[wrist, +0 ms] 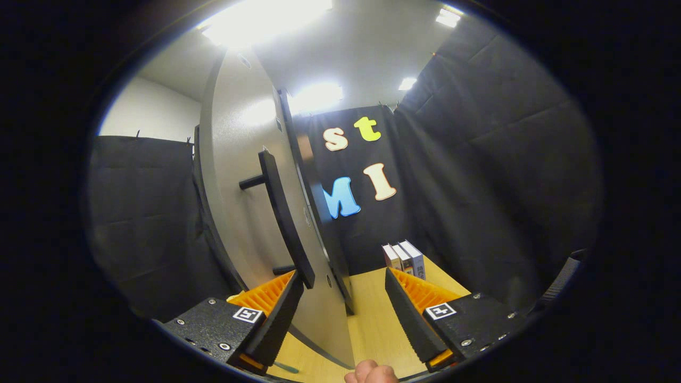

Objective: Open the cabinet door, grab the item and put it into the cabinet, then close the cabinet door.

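The grey cabinet door (pixel 239 175) stands swung out, and I see it nearly edge-on, with its dark edge (pixel 314 202) running down between my fingers. A black bar handle (pixel 282 218) is mounted upright on the door's face. Its lower end sits right at the tip of my left finger (pixel 279 311). My gripper (pixel 345 276) is open wide with the door's free edge between the two fingers and neither finger pressing on it. Three upright box-like items (pixel 404 259) stand side by side on the wooden table (pixel 372 319), beyond my right finger.
Black cloth walls close the booth behind the items and on the right. A person's fingertips (pixel 371 373) show just below my fingers. Bare wooden tabletop lies between the door's edge and my right finger.
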Available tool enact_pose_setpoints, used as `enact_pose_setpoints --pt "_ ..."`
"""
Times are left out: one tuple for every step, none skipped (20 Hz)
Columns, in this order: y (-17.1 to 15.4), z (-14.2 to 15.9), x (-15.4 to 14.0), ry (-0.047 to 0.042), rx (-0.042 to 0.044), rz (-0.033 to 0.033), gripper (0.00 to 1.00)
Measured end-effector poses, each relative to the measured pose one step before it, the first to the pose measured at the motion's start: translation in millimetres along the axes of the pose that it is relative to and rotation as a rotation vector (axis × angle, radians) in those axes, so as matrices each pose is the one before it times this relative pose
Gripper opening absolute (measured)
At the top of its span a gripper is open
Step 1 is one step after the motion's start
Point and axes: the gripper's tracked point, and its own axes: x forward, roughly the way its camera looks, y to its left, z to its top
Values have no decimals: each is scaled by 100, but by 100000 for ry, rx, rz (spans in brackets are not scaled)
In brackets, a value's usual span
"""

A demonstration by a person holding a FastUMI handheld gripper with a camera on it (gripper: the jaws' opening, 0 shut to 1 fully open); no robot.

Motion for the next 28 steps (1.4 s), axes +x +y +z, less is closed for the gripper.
enact_pose_setpoints --pt "-272 96 -453 -2069 -1084 -1691 95" --pt "-107 93 -285 -2758 -555 -2326 95" --pt "-96 -112 -541 -2988 306 -2078 95" --pt "188 -611 -368 -2152 495 -1748 95" --pt "3 -1159 -419 -655 523 -3154 95" --pt "-10 -1686 -480 1378 911 -2616 95" --pt "786 -2177 -554 2744 1703 -17 95" --pt "893 -2433 -1062 2561 229 635 95" --pt "859 -2594 -1079 1142 -1152 410 95" --pt "907 -2622 -1017 445 -2120 48 95" --pt "868 -3237 -493 827 -2599 -348 95" --pt "1279 -3353 4 1469 -2779 502 95" --pt "1510 -3207 96 2207 -3065 1393 95" --pt "1851 -3158 263 3413 -3152 2312 95" --pt "1988 -2894 136 3316 -2757 2783 95" --pt "1801 -2502 580 4388 -2211 3033 95" --pt "1431 -1679 804 3037 -846 1941 95" --pt "626 -1422 1045 1703 -863 302 95" --pt "525 -822 831 945 327 -400 95" --pt "391 -701 667 978 1373 183 95" --pt "214 -464 558 695 985 -49 95" --pt "-112 -187 140 -568 200 501 95" --pt "-518 -7 65 -601 -736 -1362 95" --pt "71 -161 -33 258 627 -337 94" --pt "195 -252 6 1190 1187 1379 93" --pt "595 -534 364 2743 1554 1694 90" --pt "-168 -1368 -311 5356 -3067 -1624 75" --pt "-250 767 -279 -2319 -2516 393 63"
